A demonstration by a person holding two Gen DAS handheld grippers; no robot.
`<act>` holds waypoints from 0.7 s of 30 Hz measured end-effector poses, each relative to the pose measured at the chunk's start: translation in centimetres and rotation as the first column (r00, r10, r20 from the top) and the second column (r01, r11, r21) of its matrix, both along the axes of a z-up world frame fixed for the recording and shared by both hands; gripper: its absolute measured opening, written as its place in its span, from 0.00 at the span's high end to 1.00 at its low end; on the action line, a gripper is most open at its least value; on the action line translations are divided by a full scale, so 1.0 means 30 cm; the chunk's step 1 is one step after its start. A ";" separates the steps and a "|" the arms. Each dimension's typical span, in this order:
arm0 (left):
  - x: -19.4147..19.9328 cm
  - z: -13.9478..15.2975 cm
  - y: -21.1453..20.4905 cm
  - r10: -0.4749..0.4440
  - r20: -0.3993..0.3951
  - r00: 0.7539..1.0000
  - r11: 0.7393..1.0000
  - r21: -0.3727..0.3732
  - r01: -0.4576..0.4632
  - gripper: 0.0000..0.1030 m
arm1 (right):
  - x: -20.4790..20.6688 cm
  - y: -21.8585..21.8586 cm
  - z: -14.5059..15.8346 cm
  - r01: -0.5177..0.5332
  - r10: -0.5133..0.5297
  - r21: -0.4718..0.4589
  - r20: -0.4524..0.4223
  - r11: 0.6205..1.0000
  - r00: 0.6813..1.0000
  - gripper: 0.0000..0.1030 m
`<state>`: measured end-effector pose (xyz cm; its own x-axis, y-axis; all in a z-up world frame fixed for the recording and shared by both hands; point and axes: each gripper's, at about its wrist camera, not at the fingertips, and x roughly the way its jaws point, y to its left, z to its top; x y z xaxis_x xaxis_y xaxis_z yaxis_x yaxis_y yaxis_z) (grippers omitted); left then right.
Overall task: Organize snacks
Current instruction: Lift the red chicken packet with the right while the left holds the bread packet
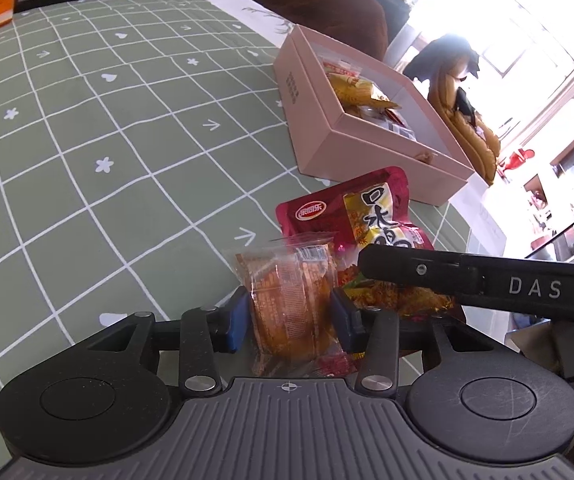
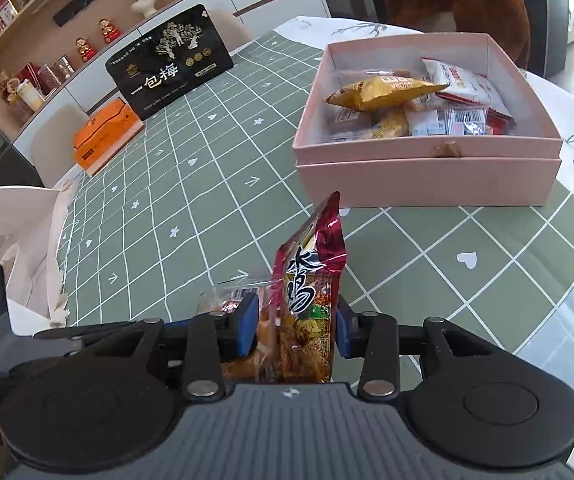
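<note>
While clamped between blue pads (image 1: 234, 318), sits upright in the left gripper (image 1: 287, 316): clear-wrapped orange pastry (image 1: 287, 304), pinched on both sides, wrapper tail trailing toward the camera. Just beyond it, red snack packet (image 1: 351, 216), partly crossed by the black finger of the right gripper (image 1: 427, 276) reaching in from the right edge. Held edge-on in the right wrist view, same red snack packet (image 2: 307, 304), squeezed between that gripper's blue pads (image 2: 247, 324), crimped top pointing at the pink box (image 2: 427, 176). Peeks out left of the packet there, touching it: the pastry (image 2: 239, 296).

Farther across the green checked tablecloth (image 2: 207, 184), pink box open-topped, set in its own lid, holding a yellow pouch (image 2: 383, 92), a white-and-red pouch (image 2: 467, 84) and smaller wrapped pieces. Well apart toward the far edge: black gift bag (image 2: 171, 60) standing, orange box (image 2: 107, 136) lying flat beside it. Near the table's left edge, torn white paper bag (image 2: 19, 232).
</note>
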<state>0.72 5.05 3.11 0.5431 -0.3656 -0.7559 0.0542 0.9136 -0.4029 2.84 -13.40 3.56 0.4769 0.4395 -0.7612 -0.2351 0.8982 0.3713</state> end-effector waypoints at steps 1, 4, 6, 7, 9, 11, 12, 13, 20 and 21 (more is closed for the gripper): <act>0.001 0.000 0.000 0.001 -0.001 1.000 1.000 0.000 -0.001 0.53 | 0.003 -0.001 -0.004 0.000 0.000 0.003 -0.001 1.000 1.000 0.65; 0.006 0.002 -0.005 0.001 -0.008 1.000 1.000 0.011 -0.001 0.53 | 0.000 -0.021 0.005 0.006 -0.006 0.000 0.007 1.000 1.000 0.84; 0.009 0.005 -0.026 -0.020 -0.014 1.000 0.999 0.030 0.020 0.53 | -0.008 -0.051 0.013 0.023 -0.023 0.023 0.008 0.999 1.000 0.84; 0.010 0.005 -0.043 -0.043 -0.022 0.999 0.999 0.028 0.044 0.53 | -0.019 -0.071 0.018 0.032 -0.032 0.028 0.015 0.999 0.999 0.84; 0.010 0.004 -0.092 -0.099 -0.026 0.995 0.995 0.031 0.099 0.53 | -0.044 -0.109 0.020 0.043 -0.044 0.035 0.016 0.998 0.999 0.84; 0.012 0.002 -0.145 -0.147 -0.025 0.989 0.988 0.033 0.148 0.53 | -0.071 -0.156 0.017 0.061 -0.062 0.043 0.003 0.997 0.998 0.85; 0.016 0.000 -0.169 -0.165 -0.025 0.986 0.986 0.027 0.166 0.53 | -0.089 -0.184 0.016 0.076 -0.076 0.042 -0.001 0.996 0.997 0.85; 0.021 -0.002 -0.195 -0.182 -0.028 0.983 0.983 0.020 0.183 0.53 | -0.105 -0.211 0.018 0.090 -0.090 0.043 -0.005 0.995 0.996 0.85; 0.030 -0.013 -0.361 -0.307 -0.002 0.952 0.951 0.043 0.306 0.53 | -0.208 -0.306 0.066 0.126 -0.126 -0.019 0.022 0.992 0.992 0.79; 0.031 -0.015 -0.366 -0.309 -0.001 0.951 0.950 0.041 0.309 0.53 | -0.213 -0.296 0.070 0.119 -0.117 -0.050 0.037 0.992 0.992 0.77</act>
